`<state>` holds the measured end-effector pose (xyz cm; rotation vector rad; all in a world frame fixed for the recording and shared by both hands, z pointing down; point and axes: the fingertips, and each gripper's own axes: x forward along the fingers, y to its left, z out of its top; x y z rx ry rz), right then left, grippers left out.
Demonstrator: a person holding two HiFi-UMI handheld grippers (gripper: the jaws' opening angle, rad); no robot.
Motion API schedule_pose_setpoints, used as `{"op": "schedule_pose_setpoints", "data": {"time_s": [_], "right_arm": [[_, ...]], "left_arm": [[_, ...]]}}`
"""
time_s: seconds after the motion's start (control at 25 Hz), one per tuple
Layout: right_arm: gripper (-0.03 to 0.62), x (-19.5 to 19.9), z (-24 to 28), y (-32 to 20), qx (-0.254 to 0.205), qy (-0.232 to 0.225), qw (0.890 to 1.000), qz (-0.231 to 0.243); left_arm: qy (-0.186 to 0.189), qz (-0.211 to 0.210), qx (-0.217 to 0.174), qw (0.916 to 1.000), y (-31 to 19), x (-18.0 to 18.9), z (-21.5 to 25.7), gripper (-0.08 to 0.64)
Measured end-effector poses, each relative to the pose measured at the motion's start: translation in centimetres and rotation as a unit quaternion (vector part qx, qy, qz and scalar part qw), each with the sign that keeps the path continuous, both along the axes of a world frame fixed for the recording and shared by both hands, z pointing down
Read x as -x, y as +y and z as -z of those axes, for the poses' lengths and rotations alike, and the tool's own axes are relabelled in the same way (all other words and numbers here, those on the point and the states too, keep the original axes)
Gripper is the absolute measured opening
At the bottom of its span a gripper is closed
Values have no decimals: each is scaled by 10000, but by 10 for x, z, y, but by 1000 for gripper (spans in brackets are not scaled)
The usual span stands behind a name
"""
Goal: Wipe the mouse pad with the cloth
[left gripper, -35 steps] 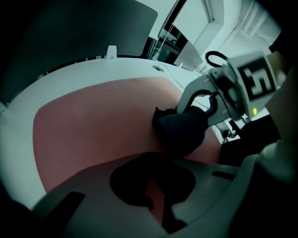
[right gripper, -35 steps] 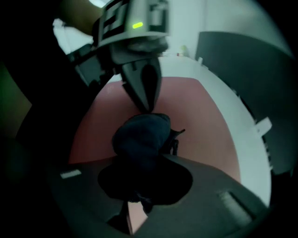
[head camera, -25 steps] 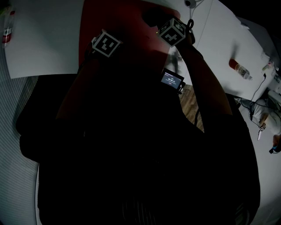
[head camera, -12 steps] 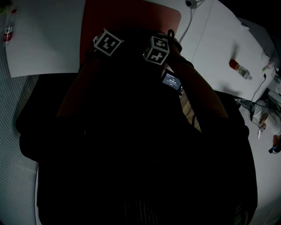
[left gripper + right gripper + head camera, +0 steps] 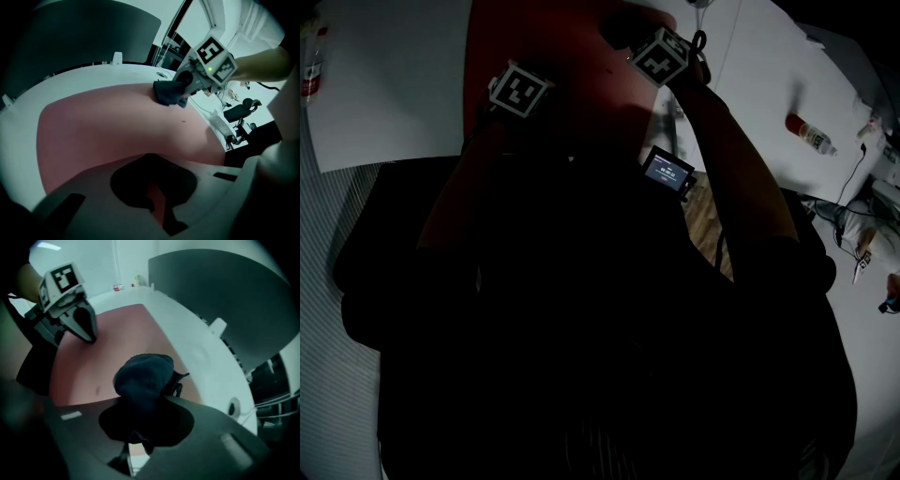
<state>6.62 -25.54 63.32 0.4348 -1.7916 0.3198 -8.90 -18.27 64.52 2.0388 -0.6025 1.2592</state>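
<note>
On the red mouse pad [image 5: 103, 131], near its far right corner, right gripper [image 5: 185, 86] clamps a bunched dark cloth [image 5: 143, 376]; cloth touches pad. Left gripper [image 5: 90, 338]: jaws together, empty, tips down on pad, apart from cloth. Pad lies on white table [image 5: 187, 338].

Mouse pad [image 5: 117, 122]: plain pinkish red, unpatterned. Cloth [image 5: 143, 376]: dark navy blue, plain. Surface [image 5: 384, 84]: white. Cube [image 5: 520, 90] on left gripper [image 5: 84, 333] and cube [image 5: 661, 56] on right gripper [image 5: 180, 91]: white faces with black square marker patterns. Bottle [image 5: 809, 134] toward the surface's right edge: red and white. Panel [image 5: 211, 287] along the far edge: dark grey.
</note>
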Motion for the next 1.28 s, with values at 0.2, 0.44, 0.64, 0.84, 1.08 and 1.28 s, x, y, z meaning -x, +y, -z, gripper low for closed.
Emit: {"op": "schedule_pose_setpoints", "data": {"time_s": [0.2, 0.44, 0.64, 0.84, 1.08, 1.28], "right_arm": [[64, 45, -3, 97, 466, 26, 9931, 1078], [66, 87, -9, 194, 993, -273, 9734, 2045], [69, 79, 35, 195, 2393, -1689, 9561, -5], [68, 41, 155, 137, 1404, -3955, 8959, -1459], [67, -29, 271, 122, 112, -4980, 8345, -2354], [66, -57, 321, 131, -684, -5040, 8308, -2260]], "left_arm": [[-237, -555, -654, 9960, -1, -10, 2, 5], [-371, -408, -832, 9950, -4, -6, 5, 5], [-27, 528, -643, 9965, 2, 4, 3, 5], [1390, 1869, -585, 9707, 14, -20, 76, 5], [2890, 1644, -1401, 9326, 31, -58, 235, 5], [3404, 1787, -1752, 9064, 17, -96, 314, 5]]}}
